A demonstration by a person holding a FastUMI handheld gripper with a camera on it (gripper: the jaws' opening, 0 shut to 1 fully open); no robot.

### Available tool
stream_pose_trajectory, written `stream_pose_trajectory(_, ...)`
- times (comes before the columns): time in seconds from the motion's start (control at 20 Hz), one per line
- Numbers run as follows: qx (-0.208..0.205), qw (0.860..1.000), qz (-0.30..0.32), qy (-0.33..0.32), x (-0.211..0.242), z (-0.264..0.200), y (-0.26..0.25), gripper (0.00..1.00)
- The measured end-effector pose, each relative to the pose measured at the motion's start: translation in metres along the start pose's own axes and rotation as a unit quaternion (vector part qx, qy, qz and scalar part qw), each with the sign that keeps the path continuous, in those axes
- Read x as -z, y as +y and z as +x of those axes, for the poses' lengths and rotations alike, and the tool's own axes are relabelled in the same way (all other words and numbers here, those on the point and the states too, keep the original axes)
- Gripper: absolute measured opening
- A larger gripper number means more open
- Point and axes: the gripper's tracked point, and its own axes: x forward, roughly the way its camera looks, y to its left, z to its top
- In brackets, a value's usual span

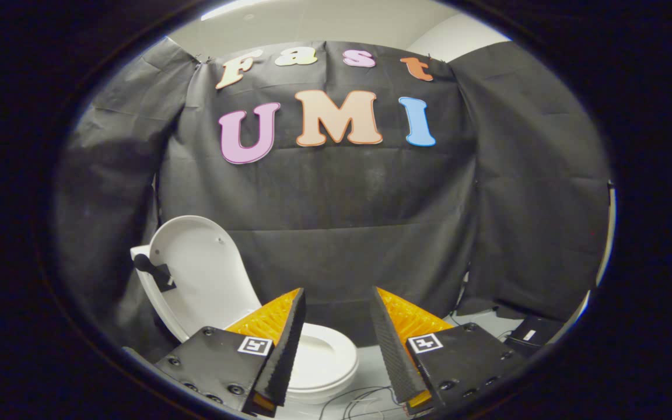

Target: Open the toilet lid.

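Lid (205, 274) is already up: I see it standing raised at the back of the toilet, leaning slightly toward the black cloth wall (336, 221), pale inner face turned my way. Seat (321, 356) lies down flat on the bowl, its oval opening visible just ahead of the left finger. A dark fitting (152, 269) sits against the lid's outer edge, with a small white part behind it; can't tell what it is.

Gripper (336, 344) is held back from the toilet, and the toilet sits off to the left of my centreline. Fingers are apart, wide gap, nothing between them and nothing touching either one. Left finger overlaps the seat's near rim in my view, but I can't tell whether there's contact; looks like it's just in front.

Thin cables (365, 402) trail over the pale floor (371, 359) between the fingers. Beyond the right finger, a dark box (531, 333) rests on the floor at the foot of the cloth wall.
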Motion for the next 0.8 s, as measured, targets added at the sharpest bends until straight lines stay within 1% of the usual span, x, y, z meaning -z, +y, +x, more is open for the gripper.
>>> stream_pose_trajectory(0.1,0.005,1.000,0.000,-0.007,-0.002,-0.001,-0.009,0.70)
stream_pose_trajectory(0.2,0.007,1.000,-0.009,0.000,0.006,0.000,-0.016,0.70)
stream_pose_trajectory(0.3,-0.002,0.999,-0.031,0.013,0.013,-0.001,-0.017,0.70)
stream_pose_trajectory(0.4,-0.011,0.999,-0.035,0.033,0.024,-0.005,-0.019,0.70)
stream_pose_trajectory(0.5,-0.031,0.998,-0.028,0.041,0.027,-0.008,-0.011,0.70)
stream_pose_trajectory(0.6,-0.077,0.996,-0.016,0.050,0.031,-0.011,0.011,0.70)
stream_pose_trajectory(0.65,-0.092,0.994,-0.019,0.060,0.037,-0.015,0.017,0.70)
stream_pose_trajectory(0.75,-0.110,0.990,-0.029,0.079,0.047,-0.027,0.022,0.70)
stream_pose_trajectory(0.8,-0.111,0.990,-0.036,0.081,0.049,-0.034,0.021,0.71)
